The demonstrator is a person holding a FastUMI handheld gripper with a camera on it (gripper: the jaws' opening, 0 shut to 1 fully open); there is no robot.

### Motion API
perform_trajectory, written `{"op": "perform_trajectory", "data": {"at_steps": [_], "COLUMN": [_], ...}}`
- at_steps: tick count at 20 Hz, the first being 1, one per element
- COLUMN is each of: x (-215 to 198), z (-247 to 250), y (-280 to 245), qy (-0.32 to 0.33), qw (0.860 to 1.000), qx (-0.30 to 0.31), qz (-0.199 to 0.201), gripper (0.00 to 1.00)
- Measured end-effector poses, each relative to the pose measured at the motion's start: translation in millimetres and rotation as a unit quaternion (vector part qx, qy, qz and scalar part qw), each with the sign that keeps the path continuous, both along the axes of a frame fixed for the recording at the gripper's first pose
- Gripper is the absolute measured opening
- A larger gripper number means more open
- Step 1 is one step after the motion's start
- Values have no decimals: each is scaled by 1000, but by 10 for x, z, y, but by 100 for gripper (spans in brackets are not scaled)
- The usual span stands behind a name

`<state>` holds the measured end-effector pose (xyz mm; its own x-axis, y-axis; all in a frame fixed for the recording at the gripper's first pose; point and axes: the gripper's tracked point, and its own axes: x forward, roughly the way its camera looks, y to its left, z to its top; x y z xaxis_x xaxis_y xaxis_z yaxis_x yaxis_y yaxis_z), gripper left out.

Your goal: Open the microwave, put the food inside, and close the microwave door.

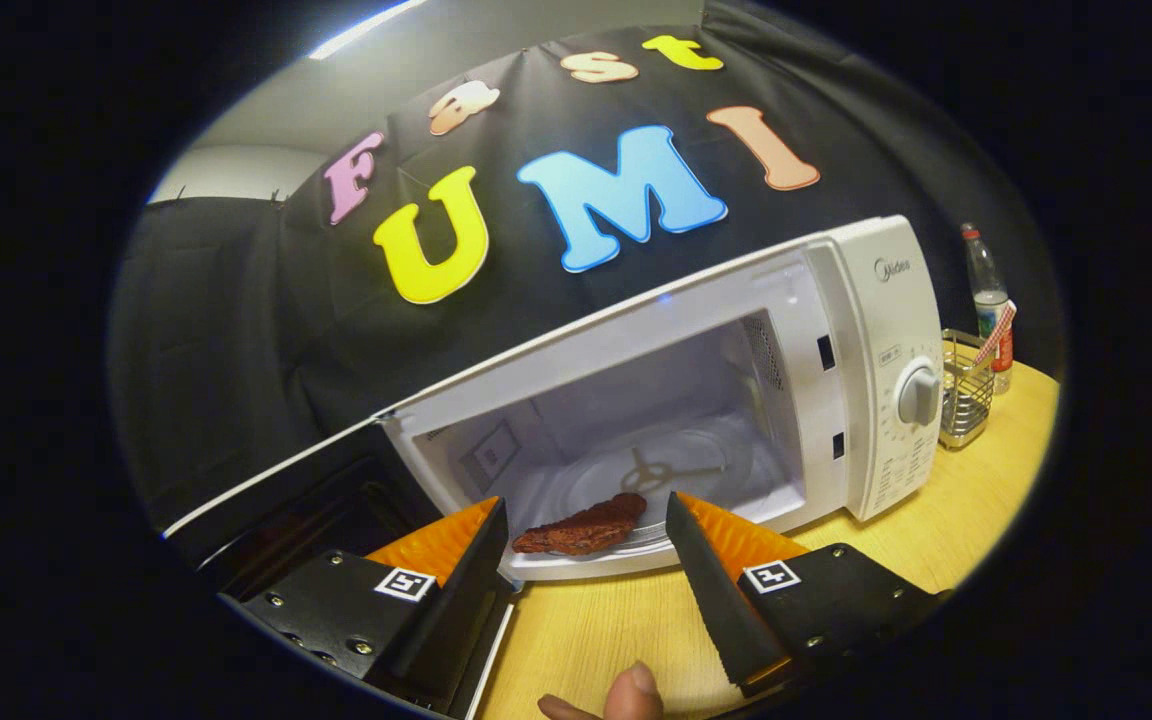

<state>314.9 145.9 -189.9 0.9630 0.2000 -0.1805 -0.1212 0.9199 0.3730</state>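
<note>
A white microwave (876, 330) stands on the wooden table with its door (286, 500) swung wide open to the left. Inside, a reddish-brown piece of food (581, 528) lies on the front edge of the glass turntable (681, 465). My gripper (586, 520) is open just outside the cavity's mouth. Its two fingertips stand either side of the food, apart from it, with a gap on both sides.
A wire basket (966, 390) and a plastic bottle (988, 290) stand on the table (956, 520) to the right of the microwave. A person's fingertip (633, 692) shows below the fingers, near the table's front edge. The open door takes up the room on the left.
</note>
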Motion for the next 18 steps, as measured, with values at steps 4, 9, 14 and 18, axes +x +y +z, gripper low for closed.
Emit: {"op": "perform_trajectory", "data": {"at_steps": [4, 9, 14, 18], "x": [-505, -1154, -1803, -2224], "z": [370, 600, 781, 837], "y": [138, 230, 234, 325], "qy": [-39, -54, -97, -113], "qw": [998, 994, 985, 977], "qx": [18, -32, -80, -122], "qz": [41, 89, 115, 135], "gripper": [96, 96, 96, 96]}}
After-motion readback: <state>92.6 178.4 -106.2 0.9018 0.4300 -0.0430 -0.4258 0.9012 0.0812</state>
